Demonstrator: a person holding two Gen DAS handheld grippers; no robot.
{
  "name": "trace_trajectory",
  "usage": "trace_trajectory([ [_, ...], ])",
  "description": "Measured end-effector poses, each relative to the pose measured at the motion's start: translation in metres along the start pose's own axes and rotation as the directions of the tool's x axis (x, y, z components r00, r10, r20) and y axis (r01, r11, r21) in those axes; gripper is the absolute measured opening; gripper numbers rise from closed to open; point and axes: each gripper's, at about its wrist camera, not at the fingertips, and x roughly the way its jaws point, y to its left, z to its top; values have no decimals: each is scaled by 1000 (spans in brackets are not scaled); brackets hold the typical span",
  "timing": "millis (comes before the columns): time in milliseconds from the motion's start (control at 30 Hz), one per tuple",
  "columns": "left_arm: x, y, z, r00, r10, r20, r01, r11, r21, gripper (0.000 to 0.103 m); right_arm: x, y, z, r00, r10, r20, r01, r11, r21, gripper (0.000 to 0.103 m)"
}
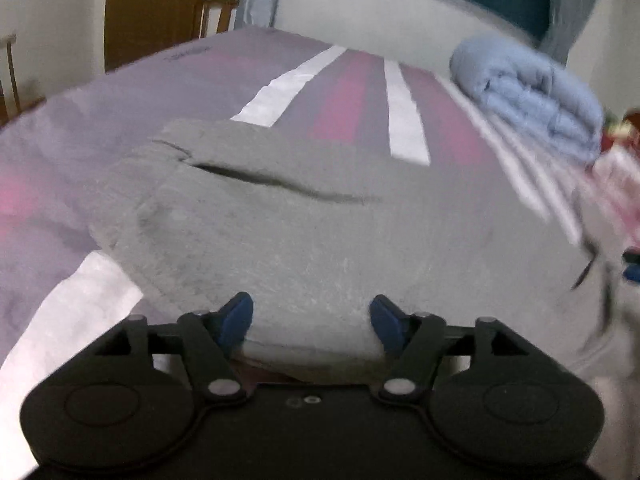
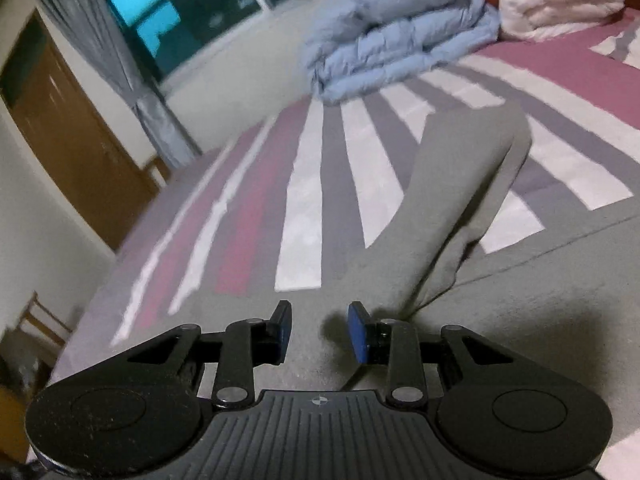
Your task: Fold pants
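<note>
Grey sweatpants (image 1: 300, 220) lie spread on a bed with a striped pink, grey and white sheet (image 1: 340, 92). A dark pocket slit (image 1: 280, 184) crosses the hip area. My left gripper (image 1: 310, 318) is open over the near edge of the pants, with grey cloth lying between its blue pads, which do not press on it. In the right wrist view a grey leg (image 2: 460, 184) runs away across the stripes and a second stretch of grey cloth leads off to the right. My right gripper (image 2: 320, 332) hovers open just above the grey fabric, nothing pinched.
A folded blue duvet (image 1: 532, 96) (image 2: 400, 28) lies at the far side of the bed, with a folded white blanket (image 2: 560, 0) beside it. A wooden door (image 2: 72, 140), grey curtain (image 2: 120, 60) and wooden chair (image 1: 218, 12) stand beyond the bed's edge.
</note>
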Motion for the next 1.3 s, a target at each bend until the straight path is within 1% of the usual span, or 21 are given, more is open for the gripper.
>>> trace_trajectory([
  [67, 1, -6, -6, 999, 30, 18, -30, 999, 15, 62, 8, 3, -7, 998, -31, -46, 31, 999, -8, 32],
  [133, 3, -6, -10, 999, 36, 35, -36, 999, 3, 64, 14, 6, -16, 998, -35, -57, 35, 999, -13, 32],
  [267, 4, -10, -17, 996, 53, 69, -53, 999, 5, 65, 31, 7, -21, 993, -89, -83, 88, 996, -14, 32],
  [300, 4, -10, -19, 995, 53, 79, -54, 999, 6, 65, 31, 7, -21, 991, -108, -73, 106, 994, -25, 32],
  [333, 5, -12, -19, 995, 53, 86, -54, 999, 9, 65, 29, 6, -21, 991, -119, -67, 117, 993, -26, 22],
  [367, 5, -12, -21, 994, 52, 94, -54, 999, 10, 65, 25, 2, -22, 992, -111, -65, 111, 994, -14, 3],
  [433, 3, -12, -22, 993, 57, 105, -58, 998, 15, 66, 11, -7, -26, 993, -110, -36, 111, 994, 3, 4],
  [567, 3, -13, -25, 990, 64, 127, -67, 997, 24, 66, -31, -27, -54, 994, -107, 7, 106, 993, 51, 3],
  [633, 2, -12, -27, 989, 60, 133, -64, 998, 24, 67, -45, -40, -77, 994, -113, -2, 113, 990, 81, 3],
  [700, 2, -12, -28, 988, 59, 139, -63, 998, 23, 67, -46, -54, -91, 992, -119, -28, 122, 987, 108, 0],
  [767, 2, -12, -29, 987, 59, 147, -63, 998, 22, 67, -55, -62, -91, 997, -81, -5, 81, 986, 145, 1],
  [800, 2, -12, -29, 987, 59, 150, -63, 998, 22, 67, -62, -61, -87, 994, -103, 19, 100, 986, 132, 2],
  [833, 2, -12, -30, 986, 58, 154, -62, 998, 21, 66, -69, -58, -82, 989, -135, 55, 129, 987, 99, 8],
  [867, 2, -12, -30, 986, 57, 156, -61, 998, 21, 67, -73, -56, -77, 986, -145, 84, 139, 987, 76, 34],
  [933, 2, -12, -31, 986, 58, 159, -62, 998, 22, 67, -76, -50, -62, 979, -154, 133, 153, 988, 15, 68],
  [1033, 2, -11, -31, 985, 55, 162, -59, 998, 21, 67, -66, -36, -42, 969, -181, 168, 199, 975, -99, 68],
  [1133, 2, -10, -32, 985, 52, 163, -55, 998, 17, 68, -37, -27, -23, 954, -255, 155, 285, 934, -217, 68],
  [1200, 2, -10, -32, 985, 52, 162, -56, 998, 18, 68, -22, -27, -17, 948, -286, 138, 314, 912, -265, 56],
  [1233, 2, -10, -32, 985, 53, 163, -56, 998, 19, 68, -16, -30, -15, 944, -305, 122, 328, 904, -273, 23],
  [1267, 2, -10, -32, 985, 52, 163, -56, 998, 19, 68, -15, -39, -16, 948, -303, 101, 319, 913, -255, 5],
  [1300, 2, -10, -32, 985, 51, 163, -54, 998, 20, 68, -18, -49, -19, 953, -287, 95, 301, 929, -217, 5],
])
